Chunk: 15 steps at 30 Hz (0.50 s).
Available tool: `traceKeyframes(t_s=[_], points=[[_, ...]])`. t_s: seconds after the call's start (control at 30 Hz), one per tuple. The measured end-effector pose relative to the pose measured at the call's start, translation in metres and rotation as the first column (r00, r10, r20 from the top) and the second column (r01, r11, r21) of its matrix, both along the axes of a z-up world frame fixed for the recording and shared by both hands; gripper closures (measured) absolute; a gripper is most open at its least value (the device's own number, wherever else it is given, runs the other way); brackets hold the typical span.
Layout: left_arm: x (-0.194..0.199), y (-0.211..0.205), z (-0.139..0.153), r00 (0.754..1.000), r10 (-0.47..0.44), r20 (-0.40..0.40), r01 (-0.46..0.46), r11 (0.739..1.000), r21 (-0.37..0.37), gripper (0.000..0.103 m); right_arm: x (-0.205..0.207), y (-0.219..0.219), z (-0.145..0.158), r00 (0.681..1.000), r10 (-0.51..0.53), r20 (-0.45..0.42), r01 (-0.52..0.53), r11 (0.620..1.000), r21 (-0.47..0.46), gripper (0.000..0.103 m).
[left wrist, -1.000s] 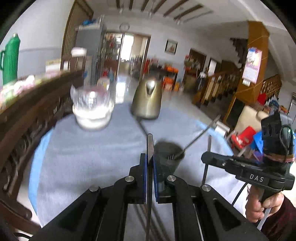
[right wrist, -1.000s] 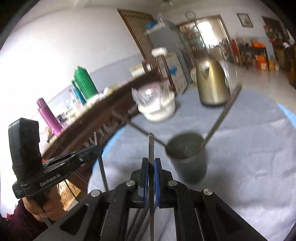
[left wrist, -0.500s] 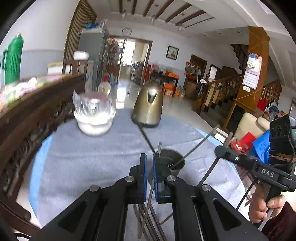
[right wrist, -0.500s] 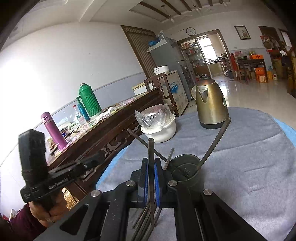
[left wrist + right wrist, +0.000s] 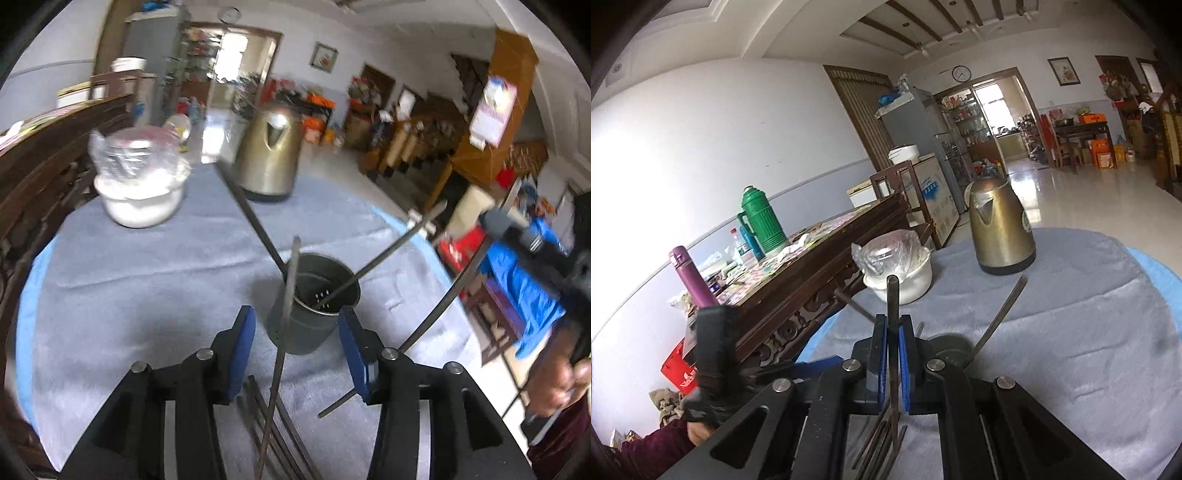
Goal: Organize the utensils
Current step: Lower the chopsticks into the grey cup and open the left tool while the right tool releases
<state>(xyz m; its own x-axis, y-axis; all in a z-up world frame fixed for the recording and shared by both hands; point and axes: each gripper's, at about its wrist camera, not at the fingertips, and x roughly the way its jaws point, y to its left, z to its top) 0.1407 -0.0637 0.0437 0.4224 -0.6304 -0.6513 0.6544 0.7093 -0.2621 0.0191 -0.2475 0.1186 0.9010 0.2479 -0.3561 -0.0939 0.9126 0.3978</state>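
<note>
On the cloth-covered tabletop we see the left hand-held gripper opening around a stiff, slippery utensil leaning against the cup; the right hand-held gripper clenches another utensil's thin handle.

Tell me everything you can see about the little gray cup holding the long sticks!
The gray metal cup is a round, dull holder with small holes in its bottom and side. It stands upright on the blue-gray cloth, in front of the gold kettle. Three thin metal utensils lean out of it, touching its rim. No gripper touches it.
</note>
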Motion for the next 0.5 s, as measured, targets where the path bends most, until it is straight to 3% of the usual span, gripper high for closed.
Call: traceKeyframes(t_s=[0.1,0.23,0.37,0.5], points=[[0.013,-0.017,-0.019,0.999,-0.028,-0.044,0.03,0.999,0.044,0.055,0.001,-0.008,0.009,1.0,-0.015,0.011,0.015,1.0,-0.002,0.097],[0.024,-0.026,-0.035,0.995,-0.048,-0.091,0.052,0.998,0.038,0.056,0.001,-0.016,0.024,0.999,-0.028,0.035,0.029,0.999,-0.018,0.097],[0.035,-0.03,-0.048,0.989,-0.055,-0.137,0.059,0.998,0.027,0.083,0.004,-0.021,0.037,0.997,-0.042,0.06,0.044,0.999,-0.027,0.097],[0.039,-0.03,-0.051,0.99,-0.052,-0.132,0.055,0.998,0.026,0.095,0.007,-0.023,0.046,0.994,-0.059,0.087,0.062,0.998,-0.025,0.097]])
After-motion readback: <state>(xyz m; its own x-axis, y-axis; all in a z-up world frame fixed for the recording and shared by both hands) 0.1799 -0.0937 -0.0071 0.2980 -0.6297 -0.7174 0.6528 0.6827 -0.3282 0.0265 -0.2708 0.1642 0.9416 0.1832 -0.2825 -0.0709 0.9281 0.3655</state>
